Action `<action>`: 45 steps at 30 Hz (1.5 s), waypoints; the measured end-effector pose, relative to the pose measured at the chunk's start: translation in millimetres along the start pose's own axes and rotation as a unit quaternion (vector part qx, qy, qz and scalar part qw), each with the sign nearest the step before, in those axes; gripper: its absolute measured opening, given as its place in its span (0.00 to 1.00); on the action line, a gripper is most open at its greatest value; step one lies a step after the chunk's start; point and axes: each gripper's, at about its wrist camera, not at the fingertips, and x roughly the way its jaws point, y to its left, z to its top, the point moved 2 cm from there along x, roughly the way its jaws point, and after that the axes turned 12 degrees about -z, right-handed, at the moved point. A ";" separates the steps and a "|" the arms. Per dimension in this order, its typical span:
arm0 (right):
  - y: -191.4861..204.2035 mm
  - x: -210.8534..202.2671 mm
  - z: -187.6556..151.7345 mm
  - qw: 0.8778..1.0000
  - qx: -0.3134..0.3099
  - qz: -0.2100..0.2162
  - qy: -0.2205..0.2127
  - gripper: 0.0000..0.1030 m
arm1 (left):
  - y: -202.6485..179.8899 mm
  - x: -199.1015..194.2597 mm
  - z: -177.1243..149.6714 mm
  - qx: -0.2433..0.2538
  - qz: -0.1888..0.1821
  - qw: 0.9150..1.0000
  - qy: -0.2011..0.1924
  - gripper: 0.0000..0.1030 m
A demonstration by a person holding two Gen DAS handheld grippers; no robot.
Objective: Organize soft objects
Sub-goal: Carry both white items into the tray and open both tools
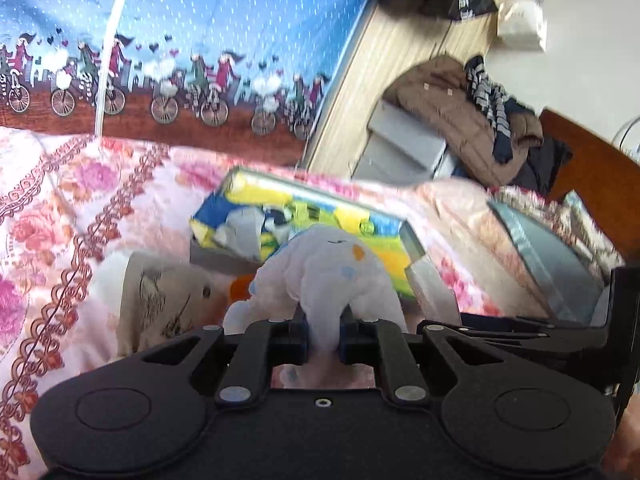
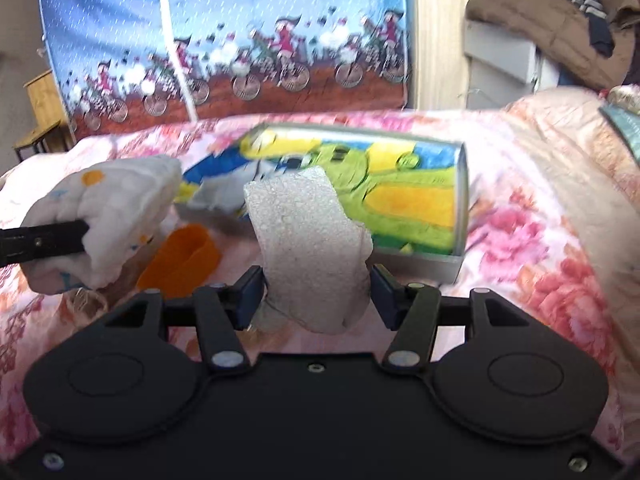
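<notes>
**mossy_k:** Looking at the left wrist view first; the left gripper [image 1: 323,334] has its fingers [image 1: 298,334] squeezed nearly together on a bunched white cloth [image 1: 328,268] with little orange and blue spots; the cloth is held up off the floral bedspread [image 1: 60,216]; just past it sits the open box [image 1: 304,216] with the yellow, green and blue cartoon lining; off to the left lies a beige printed thing [image 1: 160,304], can't tell what it is.

**tinpot:** Yep, and from the right wrist view the right gripper [image 2: 318,292] has its fingers [image 2: 252,292] wider apart but clamped on both sides of a white foam chunk [image 2: 308,248]; the chunk sticks up in front of the box [image 2: 400,196]; the left gripper [image 2: 60,240] comes in from the left edge with the cloth [image 2: 120,216] hanging off it; an orange piece [image 2: 180,260] lies on the bedspread [image 2: 540,240] between cloth and foam; blue curtain [image 2: 240,20] with cyclists behind the bed.
</notes>
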 end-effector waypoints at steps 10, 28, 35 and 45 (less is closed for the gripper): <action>-23.1 19.3 23.5 0.996 0.046 -0.035 -0.061 0.48 | 11.8 46.9 47.2 -0.040 -0.010 0.999 -0.035 0.13; -50.7 108.6 32.9 0.996 0.057 -0.066 -0.024 0.48 | 18.6 189.6 91.5 -0.095 -0.073 0.993 -0.002 0.14; -57.4 133.6 25.4 0.995 0.056 -0.082 -0.012 0.48 | 23.8 239.7 66.2 -0.109 -0.061 0.992 0.035 0.14; -52.2 141.2 20.4 0.996 0.022 -0.086 -0.003 0.76 | 22.3 249.9 51.2 -0.062 -0.018 0.994 0.090 0.39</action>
